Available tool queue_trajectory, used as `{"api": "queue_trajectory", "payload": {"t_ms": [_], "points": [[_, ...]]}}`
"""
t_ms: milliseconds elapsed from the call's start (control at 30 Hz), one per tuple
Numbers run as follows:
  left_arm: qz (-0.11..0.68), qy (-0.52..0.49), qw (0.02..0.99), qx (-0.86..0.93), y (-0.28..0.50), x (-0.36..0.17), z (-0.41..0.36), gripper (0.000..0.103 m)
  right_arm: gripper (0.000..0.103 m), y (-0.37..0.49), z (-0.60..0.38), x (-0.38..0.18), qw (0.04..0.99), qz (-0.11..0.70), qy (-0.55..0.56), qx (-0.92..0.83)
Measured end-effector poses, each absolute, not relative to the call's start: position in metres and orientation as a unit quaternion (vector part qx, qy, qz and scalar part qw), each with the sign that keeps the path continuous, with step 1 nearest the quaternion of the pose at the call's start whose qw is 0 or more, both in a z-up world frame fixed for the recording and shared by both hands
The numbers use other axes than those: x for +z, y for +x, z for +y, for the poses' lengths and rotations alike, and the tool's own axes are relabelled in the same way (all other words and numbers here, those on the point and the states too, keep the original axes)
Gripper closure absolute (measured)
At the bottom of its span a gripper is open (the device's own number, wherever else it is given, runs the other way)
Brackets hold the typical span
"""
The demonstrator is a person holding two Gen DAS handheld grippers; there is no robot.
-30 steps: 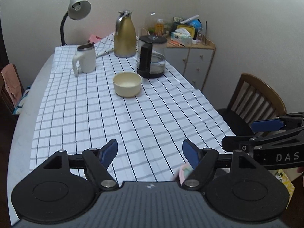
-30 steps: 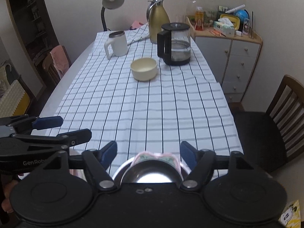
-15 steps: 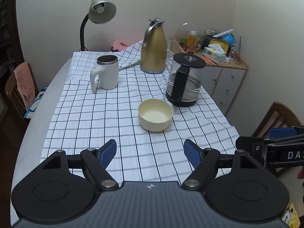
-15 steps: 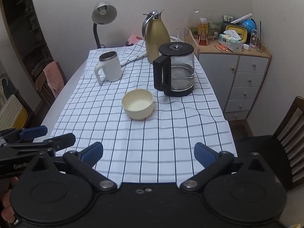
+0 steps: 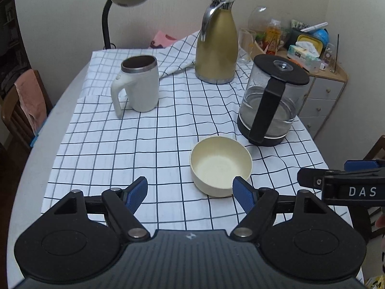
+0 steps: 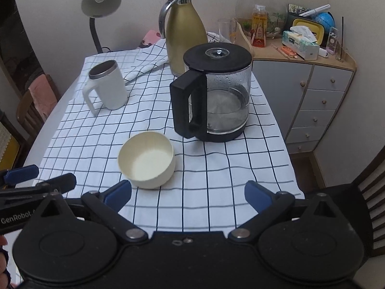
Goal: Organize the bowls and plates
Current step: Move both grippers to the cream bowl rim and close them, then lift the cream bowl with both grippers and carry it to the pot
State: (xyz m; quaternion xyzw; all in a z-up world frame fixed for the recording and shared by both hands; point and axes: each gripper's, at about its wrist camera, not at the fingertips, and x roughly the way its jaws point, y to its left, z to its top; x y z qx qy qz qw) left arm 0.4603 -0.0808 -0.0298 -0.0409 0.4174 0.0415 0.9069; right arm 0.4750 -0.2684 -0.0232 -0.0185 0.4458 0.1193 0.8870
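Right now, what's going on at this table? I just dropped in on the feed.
A person holds a gripper in each hand above a table with a checked cloth. Both the left gripper and the right gripper are open and empty, the right one's jaws having just been opening. Both point toward a cream bowl, which sits empty and untouched on the cloth beside a glass kettle. A white mug and a gold jug stand further back.

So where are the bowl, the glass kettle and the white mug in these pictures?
bowl [image 5: 220,166]: left wrist view, on its pale inside bottom.
kettle [image 6: 217,56]: right wrist view, on its black lid.
mug [image 5: 144,91]: left wrist view, on its white side wall.
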Motion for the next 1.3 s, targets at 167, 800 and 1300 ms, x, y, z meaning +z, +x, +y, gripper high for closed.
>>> {"api": "queue_trajectory", "payload": {"t_ms": [167,800,1300], "points": [[0.440,-0.046,0.896,0.045,0.497,-0.057,-0.077,0.026,0.009,0.510,-0.258,-0.047,0.878,0.465,-0.010,0.117],[0.506,-0.041,0.858,0.079,0.577,-0.133,-0.071,0.043,0.054,0.579,-0.229,-0.130,0.843,0.528,0.026,0.104],[0.520,-0.045,0.850,0.066,0.577,-0.136,-0.080,0.098,0.093,0.577,-0.219,-0.133,0.839,0.532,0.027,0.113]]}}
